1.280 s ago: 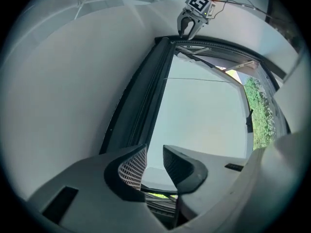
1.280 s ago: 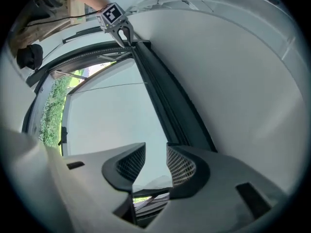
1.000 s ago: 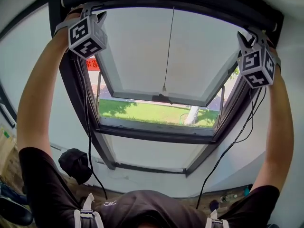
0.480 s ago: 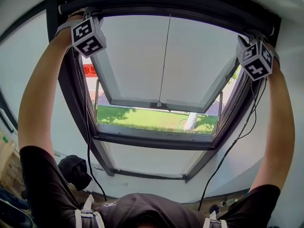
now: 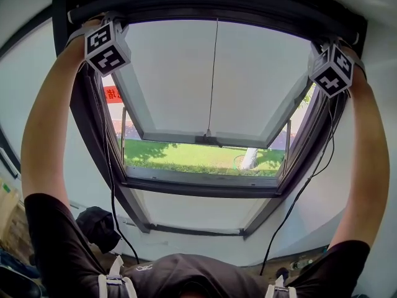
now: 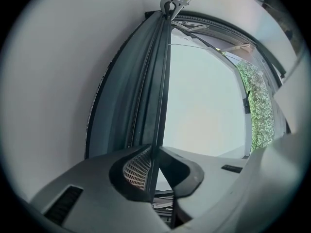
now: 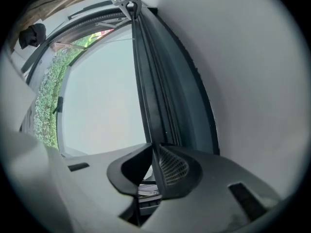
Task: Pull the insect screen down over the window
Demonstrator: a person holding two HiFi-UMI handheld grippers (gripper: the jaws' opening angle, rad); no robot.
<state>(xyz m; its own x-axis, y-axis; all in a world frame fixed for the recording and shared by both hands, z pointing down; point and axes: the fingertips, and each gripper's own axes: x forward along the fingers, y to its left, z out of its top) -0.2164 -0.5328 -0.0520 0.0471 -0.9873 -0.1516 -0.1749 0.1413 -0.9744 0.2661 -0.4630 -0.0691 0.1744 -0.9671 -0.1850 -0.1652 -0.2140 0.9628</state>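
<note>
Our left gripper (image 6: 154, 155) and right gripper (image 7: 154, 153) are both closing, pinching the dark screen bar (image 6: 145, 84) between their pads.

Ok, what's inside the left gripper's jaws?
The screen's dark bar runs between the left gripper's closing jaws, which touch it. Its near end is covered by the gripper.

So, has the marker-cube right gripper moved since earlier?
Yes: the right gripper has risen toward the dark top window rail, jaws closing on a thin dark strip.
</note>
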